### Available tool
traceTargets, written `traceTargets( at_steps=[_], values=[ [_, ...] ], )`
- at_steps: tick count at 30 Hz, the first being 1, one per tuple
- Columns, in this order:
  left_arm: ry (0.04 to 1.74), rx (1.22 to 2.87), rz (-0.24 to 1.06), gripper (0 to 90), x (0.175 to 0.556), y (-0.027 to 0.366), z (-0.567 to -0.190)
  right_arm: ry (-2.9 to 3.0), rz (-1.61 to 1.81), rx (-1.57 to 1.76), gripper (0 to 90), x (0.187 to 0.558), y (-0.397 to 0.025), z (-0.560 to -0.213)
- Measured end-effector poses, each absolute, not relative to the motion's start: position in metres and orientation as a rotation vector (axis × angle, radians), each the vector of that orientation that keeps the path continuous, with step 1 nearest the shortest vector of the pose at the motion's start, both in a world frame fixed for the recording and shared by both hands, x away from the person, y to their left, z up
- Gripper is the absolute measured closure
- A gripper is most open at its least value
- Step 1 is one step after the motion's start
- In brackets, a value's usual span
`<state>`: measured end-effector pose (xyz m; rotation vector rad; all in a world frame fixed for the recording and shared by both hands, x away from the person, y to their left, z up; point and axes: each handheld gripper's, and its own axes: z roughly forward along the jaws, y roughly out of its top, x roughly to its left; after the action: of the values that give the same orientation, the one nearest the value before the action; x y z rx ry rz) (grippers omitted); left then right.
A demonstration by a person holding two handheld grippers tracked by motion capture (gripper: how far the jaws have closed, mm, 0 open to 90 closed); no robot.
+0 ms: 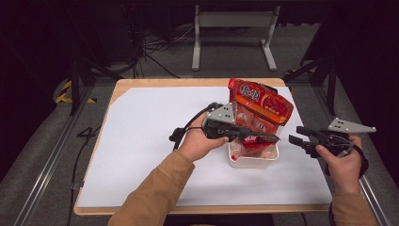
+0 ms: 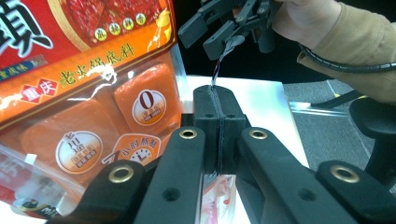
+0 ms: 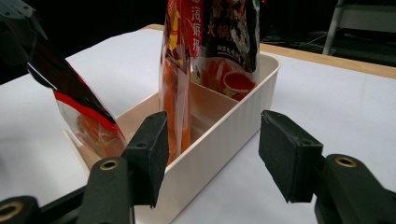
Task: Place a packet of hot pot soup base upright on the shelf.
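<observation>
This looks like a lab or test room set up for recording, not a home. A wooden table (image 1: 123, 89) stands alone on grey carpet (image 1: 42, 141), its top covered with a plain white sheet (image 1: 141, 155) that leaves only the wood edges and the far left corner bare. Metal rails (image 1: 44, 160) run along the floor on both sides of the table. Beyond the far edge stands a white metal stand (image 1: 233, 21), with a tangle of cables (image 1: 155, 44) on the floor to its left. Yellow and black warning tape (image 1: 63, 94) marks the floor near the far left corner. The surroundings are dark.
</observation>
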<state>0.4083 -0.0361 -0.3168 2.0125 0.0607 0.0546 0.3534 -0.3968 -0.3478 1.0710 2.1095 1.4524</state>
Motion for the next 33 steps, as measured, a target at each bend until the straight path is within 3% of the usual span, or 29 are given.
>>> traceTargets(
  at_steps=[13,14,16,19,25,33],
  values=[
    [0.109,2.028,0.022,85.8,0.414,-0.035,-0.332,2.111,1.451,1.073,42.6,0.353,-0.397,-0.348],
    [0.117,2.016,0.021,79.7,0.415,-0.034,-0.332,2.113,1.45,1.072,42.6,0.354,-0.397,-0.348],
    [0.158,1.994,0.018,58.9,0.415,-0.033,-0.332,2.114,1.451,1.07,42.5,0.354,-0.397,-0.349],
    [0.173,1.985,0.014,47.7,0.414,-0.031,-0.332,2.12,1.448,1.065,42.4,0.355,-0.395,-0.349],
    [0.196,1.971,0.024,37.4,0.412,-0.029,-0.331,2.122,1.451,1.064,42.1,0.356,-0.394,-0.349],
    [0.222,1.954,0.041,30.5,0.408,-0.02,-0.325,2.127,1.459,1.064,41.5,0.358,-0.393,-0.35]
  ],
)
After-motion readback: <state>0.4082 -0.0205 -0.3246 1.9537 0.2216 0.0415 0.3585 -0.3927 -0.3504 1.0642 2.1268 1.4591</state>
